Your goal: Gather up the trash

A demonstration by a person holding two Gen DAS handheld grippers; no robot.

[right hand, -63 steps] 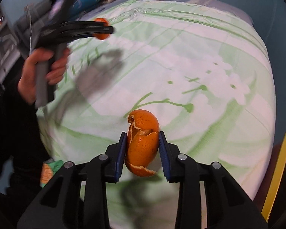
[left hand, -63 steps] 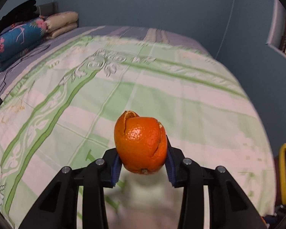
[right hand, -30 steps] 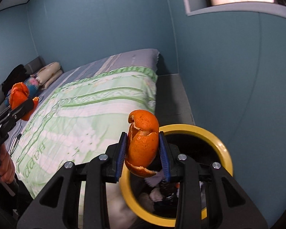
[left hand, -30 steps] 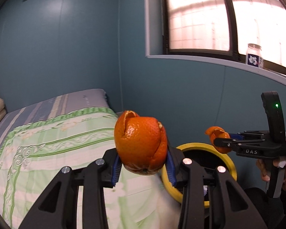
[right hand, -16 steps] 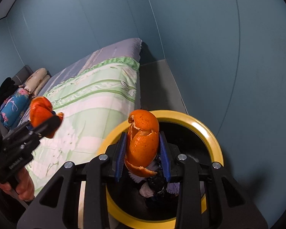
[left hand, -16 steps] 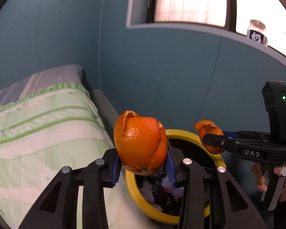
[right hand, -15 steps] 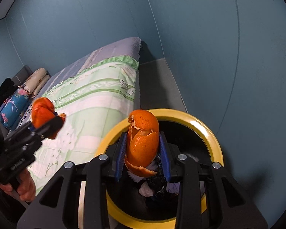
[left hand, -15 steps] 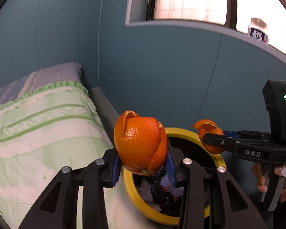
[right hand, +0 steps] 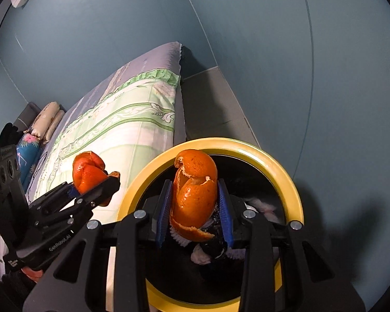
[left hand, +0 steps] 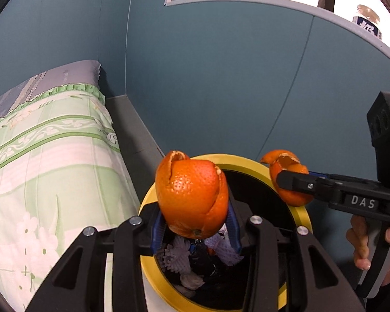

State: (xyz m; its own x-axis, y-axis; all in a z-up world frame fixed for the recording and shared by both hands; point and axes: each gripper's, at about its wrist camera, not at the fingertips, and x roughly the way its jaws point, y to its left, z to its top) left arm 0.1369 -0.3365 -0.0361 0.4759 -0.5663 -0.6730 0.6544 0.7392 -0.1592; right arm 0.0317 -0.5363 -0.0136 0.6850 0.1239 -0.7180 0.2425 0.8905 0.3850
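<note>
My left gripper (left hand: 195, 223) holds a cupped orange peel (left hand: 192, 195) between its blue pads, over the near left part of a bin with a yellow rim (left hand: 247, 160). Its jaws are opening, with the pads still against the peel. My right gripper (right hand: 195, 208) hangs over the same bin's rim (right hand: 247, 144). Its jaws are opening too, and a thin gap shows beside the second orange peel (right hand: 195, 195) between them. Each gripper appears in the other's view with its peel (left hand: 288, 179) (right hand: 88, 171).
Crumpled white and purple foam netting (left hand: 176, 257) and dark trash lie inside the bin. A bed with a green patterned cover (left hand: 52, 169) is close on the left, with blue walls behind. A jar (left hand: 366, 20) stands on the window sill. A hand (left hand: 361, 239) grips the right handle.
Both grippers have come down and closer over the bin, which now fills more of each view. The right gripper's pads have spread slightly off its peel.
</note>
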